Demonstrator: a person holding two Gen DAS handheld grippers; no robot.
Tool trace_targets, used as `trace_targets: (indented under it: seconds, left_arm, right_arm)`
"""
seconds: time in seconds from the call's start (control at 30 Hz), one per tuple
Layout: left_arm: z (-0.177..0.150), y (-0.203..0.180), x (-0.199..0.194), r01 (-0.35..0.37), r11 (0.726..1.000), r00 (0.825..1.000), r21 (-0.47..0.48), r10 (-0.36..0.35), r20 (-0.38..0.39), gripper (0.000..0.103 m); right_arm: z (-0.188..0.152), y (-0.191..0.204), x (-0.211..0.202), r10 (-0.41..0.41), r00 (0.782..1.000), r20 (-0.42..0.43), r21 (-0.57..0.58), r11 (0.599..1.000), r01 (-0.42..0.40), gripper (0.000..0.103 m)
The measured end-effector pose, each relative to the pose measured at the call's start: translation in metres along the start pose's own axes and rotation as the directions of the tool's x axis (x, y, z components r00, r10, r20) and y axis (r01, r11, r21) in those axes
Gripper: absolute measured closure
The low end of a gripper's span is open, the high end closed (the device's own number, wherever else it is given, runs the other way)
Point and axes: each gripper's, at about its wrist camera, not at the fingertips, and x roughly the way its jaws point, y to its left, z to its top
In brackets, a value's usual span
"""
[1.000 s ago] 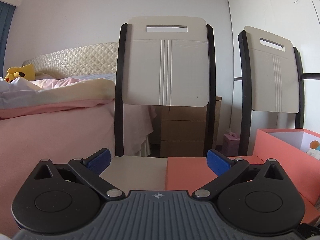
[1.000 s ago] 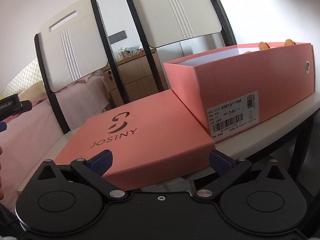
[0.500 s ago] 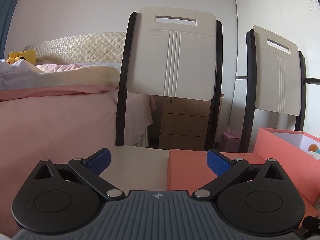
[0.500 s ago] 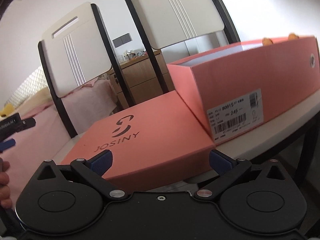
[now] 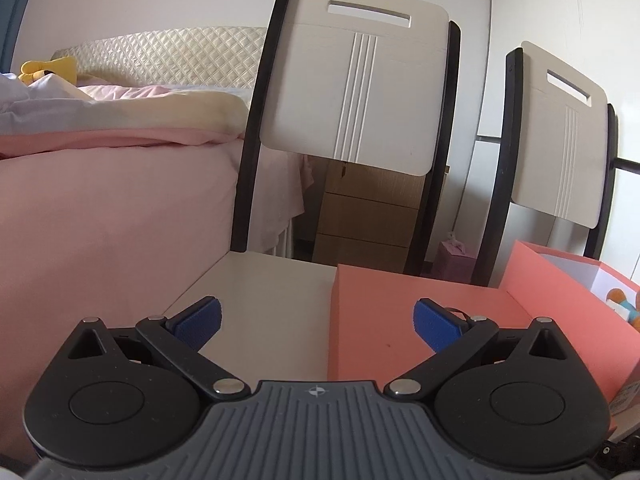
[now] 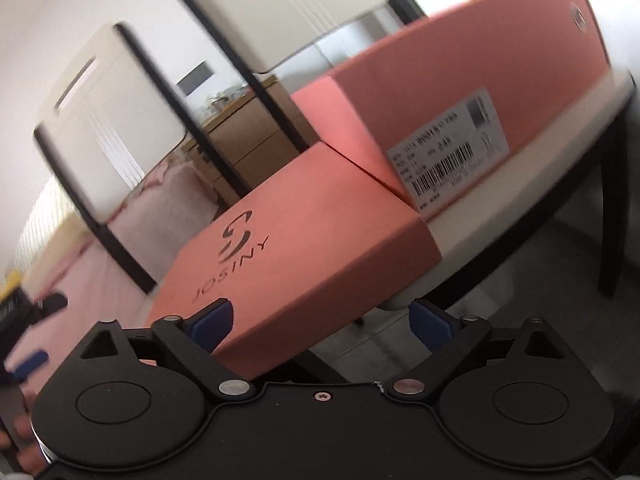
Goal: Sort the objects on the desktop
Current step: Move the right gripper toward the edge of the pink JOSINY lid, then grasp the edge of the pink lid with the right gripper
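Bedside white chair seats, coral box lid between closing right gripper (untouched), left gripper spread.

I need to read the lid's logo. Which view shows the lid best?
The right wrist view: the lid shows its whole top and logo, though blurred. The left wrist view shows only a plain part of its top.

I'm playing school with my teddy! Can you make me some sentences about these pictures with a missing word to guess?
1. The flat lid has the word ____ printed on it.
2. The box and the lid are both ____ in colour.
3. The white sticker on the box shows a black ____.
4. The box and lid rest on the seats of two ____.

Missing words: JOSINY; pink; barcode; chairs
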Motion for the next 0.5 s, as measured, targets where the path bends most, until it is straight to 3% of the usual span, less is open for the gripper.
trace_targets:
  seconds: [0.1,0.27,0.37,0.5]
  left_arm:
    - [0.002,0.005,-0.002,0.023,0.999,1.0,-0.037,-0.023,-0.01,0.0]
    - [0.005,0.012,-0.006,0.063,0.995,0.998,-0.077,-0.065,-0.022,0.0]
    - [0.007,0.016,-0.01,0.078,0.993,0.997,-0.088,-0.079,-0.01,0.0]
    - [0.012,0.021,-0.017,0.127,0.986,0.992,-0.111,-0.128,0.005,0.0]
  right_arm:
    - [-0.001,-0.012,0.01,0.037,0.999,-0.036,0.167,0.985,-0.03,0.023]
    - [-0.003,-0.025,0.017,0.088,0.996,-0.016,0.318,0.945,-0.078,0.031]
    - [-0.005,-0.034,0.02,0.114,0.993,-0.014,0.378,0.92,-0.1,0.04]
    - [-0.01,-0.039,0.025,0.143,0.99,0.005,0.416,0.9,-0.132,0.04]
